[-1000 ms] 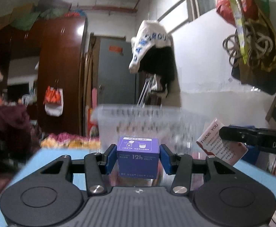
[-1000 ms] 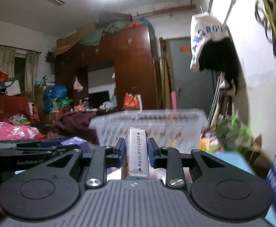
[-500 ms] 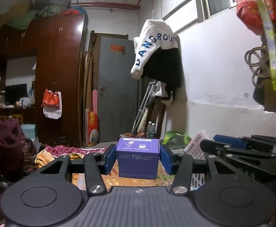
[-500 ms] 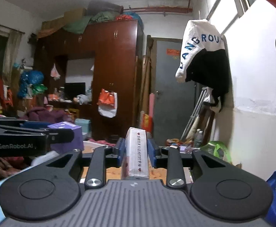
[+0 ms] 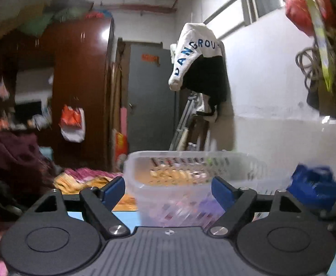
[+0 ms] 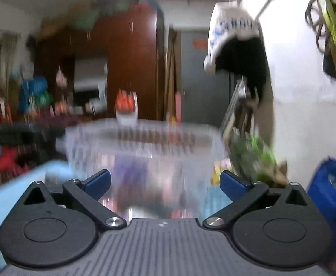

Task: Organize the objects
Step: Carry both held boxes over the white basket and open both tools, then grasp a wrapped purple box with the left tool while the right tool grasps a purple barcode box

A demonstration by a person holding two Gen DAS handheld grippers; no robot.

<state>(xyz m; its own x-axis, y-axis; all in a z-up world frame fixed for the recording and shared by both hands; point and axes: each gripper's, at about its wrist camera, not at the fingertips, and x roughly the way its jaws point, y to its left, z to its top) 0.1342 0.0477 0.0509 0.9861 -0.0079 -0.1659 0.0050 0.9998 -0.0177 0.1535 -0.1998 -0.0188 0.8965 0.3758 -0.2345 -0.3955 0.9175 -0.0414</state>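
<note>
A clear plastic basket [image 5: 186, 172] stands on a light blue table [image 5: 124, 217], right in front of both grippers. My left gripper [image 5: 169, 189] is open and empty, its blue pads level with the basket's wall. A purple shape and pinkish shapes show blurred through the wall [image 5: 204, 204]. In the right wrist view the basket [image 6: 142, 151] is blurred by motion. My right gripper [image 6: 165, 181] is open and empty just short of it. A purple blur [image 6: 131, 172] shows inside the basket.
A blue object [image 5: 315, 186] sits right of the basket, also in the right wrist view [image 6: 331, 188]. A green bag [image 6: 253, 156] lies by the white wall. A brown wardrobe [image 5: 76, 87], a grey door [image 5: 149, 96] and piled clothes [image 5: 11, 161] lie behind.
Both grippers opened and let go of their loads: the purple box and the white packet are no longer between the fingers. Both cameras dropped back level with the basket.
</note>
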